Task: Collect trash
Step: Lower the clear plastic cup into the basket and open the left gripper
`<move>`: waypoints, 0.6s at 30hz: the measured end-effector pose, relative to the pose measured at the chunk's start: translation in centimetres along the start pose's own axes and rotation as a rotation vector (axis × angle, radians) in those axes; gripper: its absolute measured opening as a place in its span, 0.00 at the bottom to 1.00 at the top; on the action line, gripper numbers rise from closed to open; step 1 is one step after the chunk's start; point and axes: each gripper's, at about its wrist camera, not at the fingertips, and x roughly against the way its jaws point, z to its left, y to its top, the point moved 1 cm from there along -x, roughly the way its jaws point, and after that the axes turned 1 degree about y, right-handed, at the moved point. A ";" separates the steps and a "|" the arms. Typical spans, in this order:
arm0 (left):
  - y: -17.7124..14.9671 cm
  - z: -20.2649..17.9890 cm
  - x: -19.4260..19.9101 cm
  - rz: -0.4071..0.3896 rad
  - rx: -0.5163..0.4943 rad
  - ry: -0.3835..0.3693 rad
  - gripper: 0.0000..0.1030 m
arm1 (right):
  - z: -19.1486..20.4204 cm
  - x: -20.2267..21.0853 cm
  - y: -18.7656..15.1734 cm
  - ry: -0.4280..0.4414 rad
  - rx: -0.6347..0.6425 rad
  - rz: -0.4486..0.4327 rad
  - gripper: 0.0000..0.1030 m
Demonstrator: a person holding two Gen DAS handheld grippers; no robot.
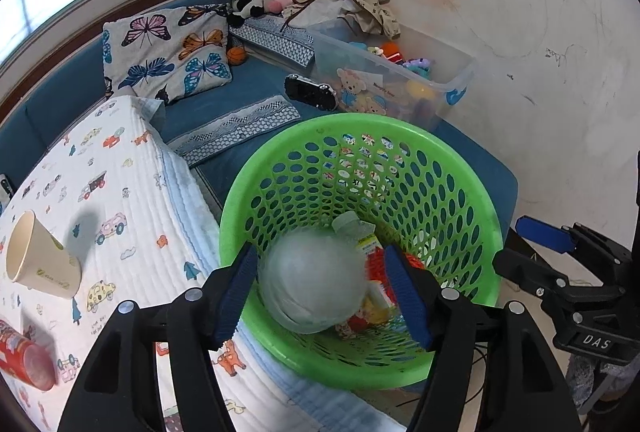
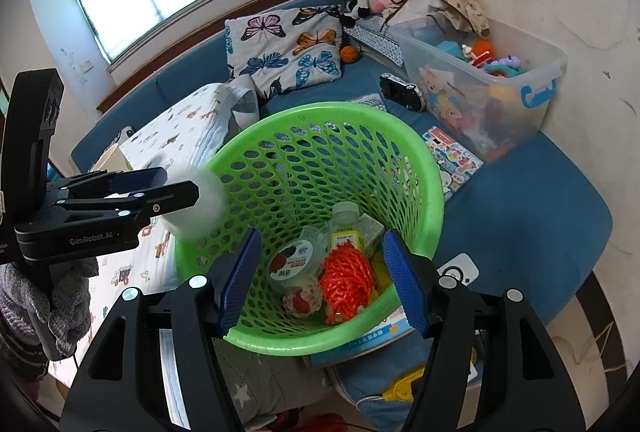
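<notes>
The left gripper (image 1: 320,290) stands spread, the blurred pale cup (image 1: 314,282) loose between its fingers above the green basket (image 1: 360,120); light, thin-walled and crushable, it likely needs gentle mid-wall grasping; the right gripper (image 2: 320,276) hangs spread and empty.

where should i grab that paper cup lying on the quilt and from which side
The paper cup lies tipped on the quilt, open mouth up and left, narrow base lower right. Probably best to come from above and close across the mid wall, the fingers either side of its long axis: the rim would crush, and the taper would slip.
</notes>
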 end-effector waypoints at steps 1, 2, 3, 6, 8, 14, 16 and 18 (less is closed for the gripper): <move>0.0 -0.1 0.0 -0.001 -0.001 -0.005 0.64 | 0.0 0.0 0.0 -0.001 0.000 0.000 0.62; 0.0 -0.1 0.1 -0.001 0.001 -0.006 0.65 | 0.0 0.0 0.0 -0.001 0.000 0.001 0.62; 0.1 -0.2 0.1 -0.002 0.002 -0.007 0.68 | 0.0 0.0 0.0 -0.001 -0.001 0.001 0.62; -0.1 -0.3 0.4 -0.008 0.002 -0.007 0.68 | 0.0 0.1 -0.1 0.000 0.002 0.001 0.62; -0.3 -0.1 0.8 -0.011 0.002 0.000 0.69 | 0.1 0.1 -0.1 0.003 0.003 0.001 0.62; -1.4 1.7 2.6 -0.023 0.033 0.016 0.69 | 1.5 0.8 -0.1 0.025 0.031 -0.011 0.62; -2.0 2.6 3.4 -0.028 0.043 0.032 0.69 | 2.2 1.0 0.0 0.034 0.045 -0.016 0.62; -2.5 3.5 4.1 -0.029 0.058 0.044 0.69 | 3.2 1.1 0.4 0.047 0.059 -0.017 0.63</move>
